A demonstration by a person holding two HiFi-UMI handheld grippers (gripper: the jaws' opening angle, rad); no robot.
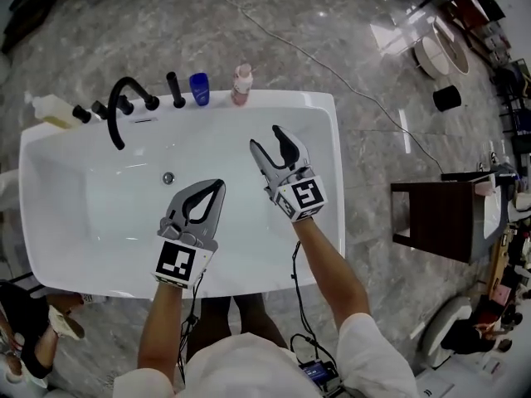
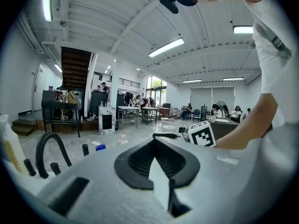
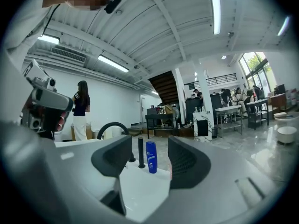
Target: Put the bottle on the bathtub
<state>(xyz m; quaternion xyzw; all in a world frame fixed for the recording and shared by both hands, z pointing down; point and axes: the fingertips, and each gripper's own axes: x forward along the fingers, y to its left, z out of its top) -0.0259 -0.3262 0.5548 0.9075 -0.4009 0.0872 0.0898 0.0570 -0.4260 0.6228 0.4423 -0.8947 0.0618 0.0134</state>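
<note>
Marble floor (image 1: 124,23) surrounds the white bathtub (image 1: 322,148), blue bottle (image 1: 199,89) on its rim

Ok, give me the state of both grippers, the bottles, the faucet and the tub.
left gripper: shut, empty.
right gripper: open, empty.
blue bottle: upright on the bathtub rim.
pink bottle: upright on the rim.
faucet: no water running.
bathtub: no water in it.

place: open-plan office/showroom | evid: bathtub (image 1: 319,114) on marble floor (image 1: 149,23), staircase (image 2: 74,69), desks (image 2: 133,110) w/ ppl (image 2: 236,112), strip lights (image 2: 167,47)
</note>
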